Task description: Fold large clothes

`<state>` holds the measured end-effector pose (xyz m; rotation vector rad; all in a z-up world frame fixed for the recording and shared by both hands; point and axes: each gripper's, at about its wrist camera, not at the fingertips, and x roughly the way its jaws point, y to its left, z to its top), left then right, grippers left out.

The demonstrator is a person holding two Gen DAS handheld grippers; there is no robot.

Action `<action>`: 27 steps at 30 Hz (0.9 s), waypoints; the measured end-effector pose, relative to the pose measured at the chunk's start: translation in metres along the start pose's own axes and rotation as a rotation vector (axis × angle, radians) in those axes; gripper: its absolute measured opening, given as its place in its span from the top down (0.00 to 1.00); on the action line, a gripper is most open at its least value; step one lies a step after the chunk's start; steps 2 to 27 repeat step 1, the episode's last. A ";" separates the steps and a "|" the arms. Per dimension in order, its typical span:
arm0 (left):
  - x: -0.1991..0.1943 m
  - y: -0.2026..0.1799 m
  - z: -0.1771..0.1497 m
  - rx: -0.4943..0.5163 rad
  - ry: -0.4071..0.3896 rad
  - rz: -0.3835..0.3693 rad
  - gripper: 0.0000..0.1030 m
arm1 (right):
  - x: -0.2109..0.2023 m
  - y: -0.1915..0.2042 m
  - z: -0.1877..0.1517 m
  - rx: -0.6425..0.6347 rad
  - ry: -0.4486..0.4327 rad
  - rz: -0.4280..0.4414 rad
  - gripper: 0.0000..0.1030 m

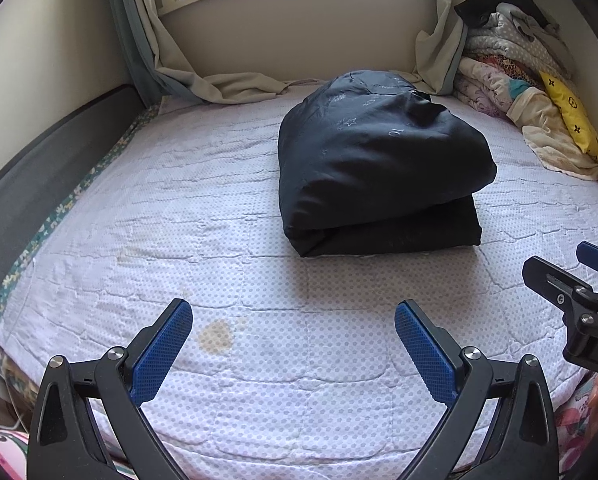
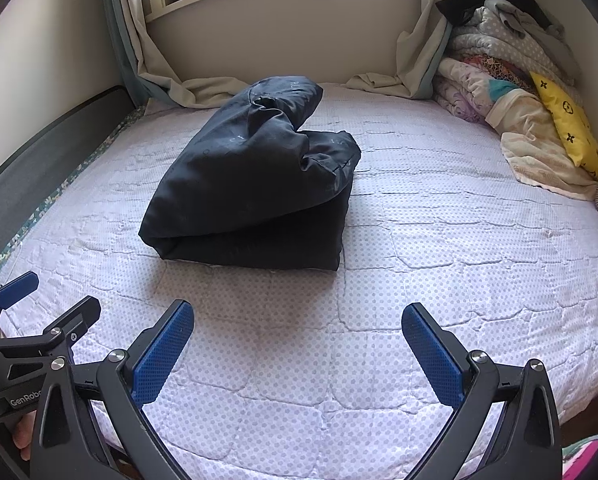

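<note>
Dark padded garment (image 1: 379,160), folded into a thick bundle, lying on the quilted bed cover (image 1: 139,220) right of centre in the left wrist view and left of centre in the right wrist view (image 2: 251,184). Doubled over itself, upper layer puffed and sagging over a flatter lower layer, a loose lump poking up near the top of the bundle. Judged mostly done: main folds made, shape compact, nothing trailing across the cover. Possibly left: pressing the puffy top flat and tucking in that lump, or moving the bundle aside; hard to say from here whether more folds are wanted.

Left gripper (image 1: 293,344) at bottom centre of its own frame, blue pads spread wide, nothing between them, well apart from the bundle. Right gripper (image 2: 297,346) likewise spread and empty at bottom centre of its frame. Heap of other bedding (image 2: 511,92) at upper right, apart from the garment.
</note>
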<state>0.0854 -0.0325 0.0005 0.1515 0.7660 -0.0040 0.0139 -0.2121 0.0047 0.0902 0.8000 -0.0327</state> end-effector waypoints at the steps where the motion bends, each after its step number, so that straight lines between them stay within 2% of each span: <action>1: 0.000 0.000 0.000 0.001 0.000 -0.001 0.00 | 0.000 0.000 0.000 0.000 0.000 -0.001 0.00; 27: 0.000 0.000 0.000 0.001 0.000 -0.001 0.00 | 0.000 0.000 0.000 0.000 0.000 -0.001 0.00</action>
